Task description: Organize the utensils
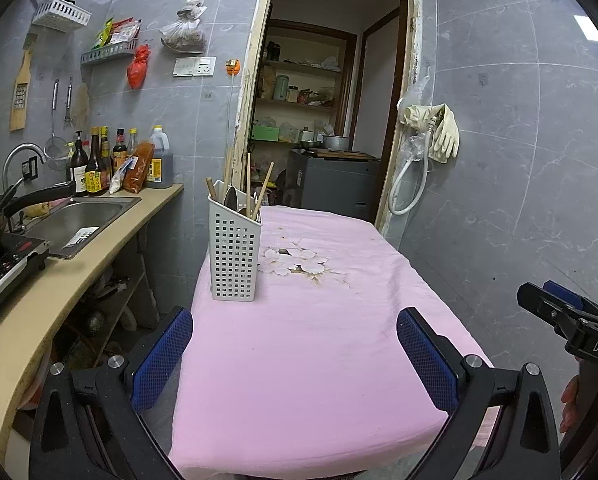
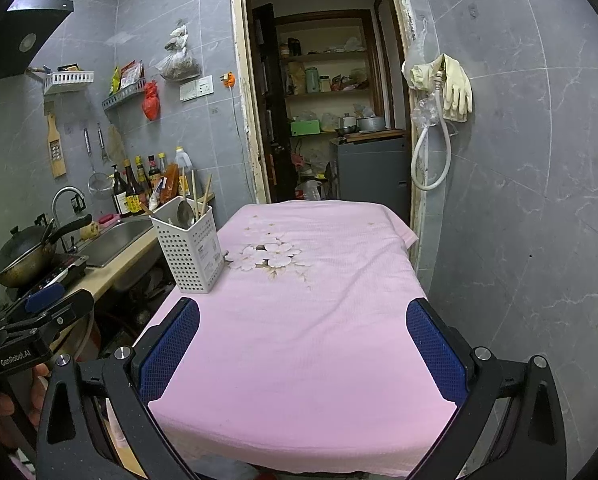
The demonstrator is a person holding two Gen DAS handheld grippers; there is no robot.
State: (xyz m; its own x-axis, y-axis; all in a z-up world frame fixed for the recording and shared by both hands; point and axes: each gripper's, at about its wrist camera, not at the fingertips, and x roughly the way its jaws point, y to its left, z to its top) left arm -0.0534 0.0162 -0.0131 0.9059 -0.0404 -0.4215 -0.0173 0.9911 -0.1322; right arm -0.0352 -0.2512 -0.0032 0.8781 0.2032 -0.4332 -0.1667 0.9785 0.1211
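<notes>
**Utensils standing in holder; both tongs spread and empty**

Utensils (image 1: 235,198) stand upright in a white perforated plastic holder (image 1: 233,258): wooden chopsticks, a metal spoon bowl-up, and at least one wooden handle can be made out. The rest of the contents are too crowded to identify. The holder stands upright on a pink tablecloth (image 1: 319,340) with a printed flower motif (image 1: 295,262), which lies just right of its base.

Left gripper (image 1: 295,356): fingers spread wide, blue mesh pads (image 1: 159,364) facing each other, nothing between them. The holder stands ahead of these tongs and toward the left finger, well apart from both pads. Bare cloth lies between the fingers.

Right gripper (image 2: 303,356): fingers likewise spread wide and holding nothing. From this view the holder (image 2: 189,254) is ahead and to the left, beyond the left finger, near the left edge of the cloth (image 2: 311,340). The utensils (image 2: 191,210) lean at slightly different angles inside it.

Each gripper shows at the edge of the other's view, off the side of the table, with part of a hand on its handle.

Surroundings: left of both tongs runs a counter with a steel sink (image 1: 81,216), a row of sauce bottles (image 1: 99,164), and a wok (image 2: 27,254) on an induction hob. Straight ahead beyond the table is an open doorway (image 1: 327,92) to a shelved room. Rubber gloves (image 1: 445,130) hang on the tiled wall ahead and to the right.
</notes>
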